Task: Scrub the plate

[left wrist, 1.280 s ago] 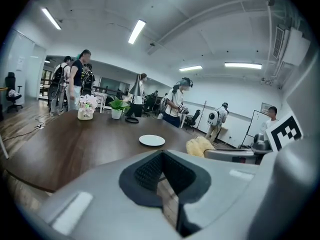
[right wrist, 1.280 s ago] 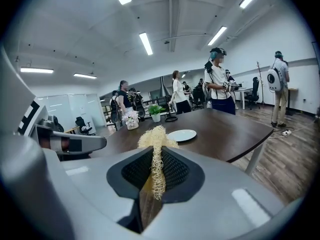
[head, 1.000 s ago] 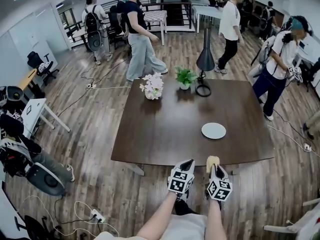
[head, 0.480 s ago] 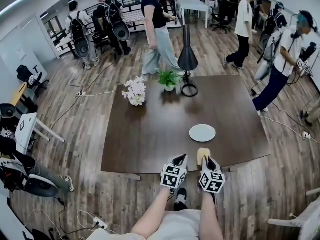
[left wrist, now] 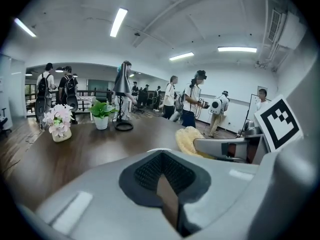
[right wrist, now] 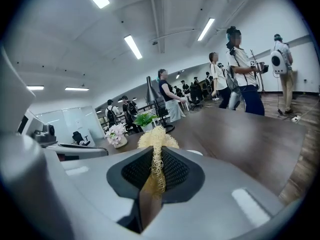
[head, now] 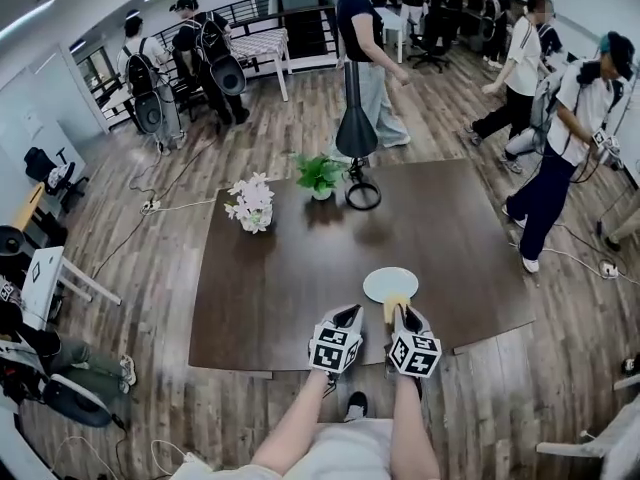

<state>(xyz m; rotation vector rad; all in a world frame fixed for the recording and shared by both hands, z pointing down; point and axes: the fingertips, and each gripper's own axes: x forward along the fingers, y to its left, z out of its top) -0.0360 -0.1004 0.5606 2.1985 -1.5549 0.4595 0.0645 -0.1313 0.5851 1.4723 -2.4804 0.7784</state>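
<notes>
A white plate lies on the dark brown table, near its front edge. My right gripper is shut on a yellow mesh scrubber, whose tip overlaps the plate's near rim. In the right gripper view the scrubber sticks up between the shut jaws of the right gripper, and a sliver of plate shows behind it. My left gripper is shut and empty, just left of the plate. In its own view the left gripper sees the scrubber at its right.
At the table's far side stand a vase of pale flowers, a small potted plant and a black cone lamp. Several people walk on the wood floor beyond and to the right. Chairs and cables lie at the left.
The person has stepped up to the table. Both grippers have come forward over its front edge, and the scrubber now reaches the plate's near rim.
</notes>
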